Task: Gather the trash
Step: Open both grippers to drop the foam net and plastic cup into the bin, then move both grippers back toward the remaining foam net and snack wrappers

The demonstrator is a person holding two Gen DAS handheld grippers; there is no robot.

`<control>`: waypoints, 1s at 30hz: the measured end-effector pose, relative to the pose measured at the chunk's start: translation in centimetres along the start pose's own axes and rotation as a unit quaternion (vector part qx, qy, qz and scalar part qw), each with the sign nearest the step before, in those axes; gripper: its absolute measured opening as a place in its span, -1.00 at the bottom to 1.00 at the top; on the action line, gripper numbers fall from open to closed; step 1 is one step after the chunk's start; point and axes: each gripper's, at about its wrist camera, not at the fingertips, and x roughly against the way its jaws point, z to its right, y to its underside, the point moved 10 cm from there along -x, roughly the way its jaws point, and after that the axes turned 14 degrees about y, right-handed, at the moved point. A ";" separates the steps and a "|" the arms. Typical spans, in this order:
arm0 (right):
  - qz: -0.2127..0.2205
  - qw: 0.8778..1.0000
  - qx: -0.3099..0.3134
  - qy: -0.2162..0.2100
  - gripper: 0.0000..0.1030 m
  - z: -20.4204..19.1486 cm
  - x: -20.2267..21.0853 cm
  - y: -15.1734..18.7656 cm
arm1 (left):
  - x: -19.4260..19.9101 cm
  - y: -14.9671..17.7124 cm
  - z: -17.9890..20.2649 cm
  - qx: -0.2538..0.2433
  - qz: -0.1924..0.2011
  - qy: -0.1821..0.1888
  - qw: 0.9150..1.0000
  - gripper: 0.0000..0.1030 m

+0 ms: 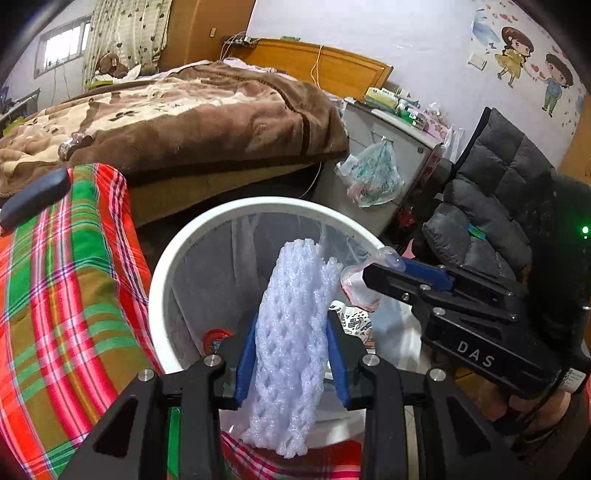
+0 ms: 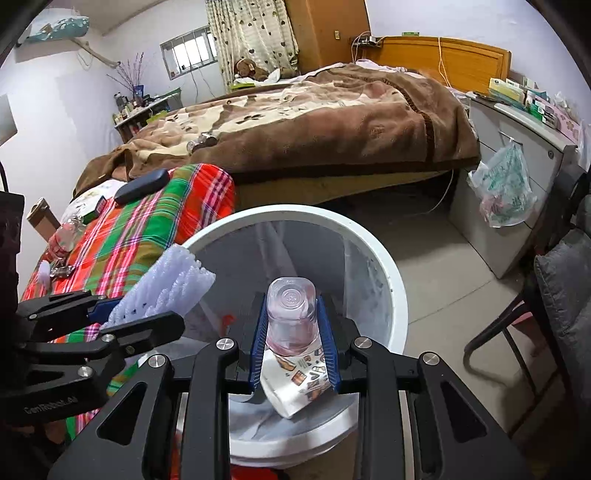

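White bin (image 2: 397, 291), clear liner. White foam net (image 1: 291, 332), diamond mesh. Clear bottle (image 2: 291, 314), pinkish tint, white label with small brown and dark cartoon prints. Black grippers, blue pads (image 1: 245, 354). Plaid cloth (image 1: 66, 295) in red, green, olive, pink stripes. Brown blanket (image 2: 314, 122), cream patches, dark flower prints. Grey quilted jacket (image 1: 491, 206). Cream curtain (image 2: 255, 33), dark hearts. Orange wooden headboard (image 2: 461, 59). Lilac walls, cartoon-kids sticker (image 1: 532, 59).

Foam net and bottle held over the bin

The white foam net (image 1: 291, 343) stands nearly upright, pinched at mid-length above the white bin (image 2: 388, 288), which has a clear liner. The clear plastic bottle (image 2: 291, 317), base pointing away, its printed label peeling loose, is clamped over the bin's opening, just beside the net.
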 end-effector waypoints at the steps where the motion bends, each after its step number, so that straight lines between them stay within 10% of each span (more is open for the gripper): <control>1: -0.001 1.000 0.001 0.001 -0.46 0.2 -0.1 0.0 | -0.2 0.0 -0.1 -0.002 -0.001 -0.001 1.000 -0.30; 6: -0.007 1.000 0.016 0.014 -0.44 0.4 -0.9 0.1 | -0.8 -0.1 -0.2 -0.011 -0.003 0.001 1.000 0.16; 9: -0.011 0.999 0.025 0.023 -0.42 0.6 -1.1 0.2 | -0.4 -0.1 -0.5 -0.008 0.002 0.001 1.000 0.17; 13: -0.010 0.999 0.017 0.027 0.09 1.0 -0.9 0.3 | 0.9 -0.1 -1.0 -0.006 0.015 -0.008 1.000 0.17; 30: 0.032 0.999 0.013 -0.005 0.09 -2.9 3.1 -0.4 | 12.0 1.5 -3.0 -0.019 0.091 -0.101 0.991 0.17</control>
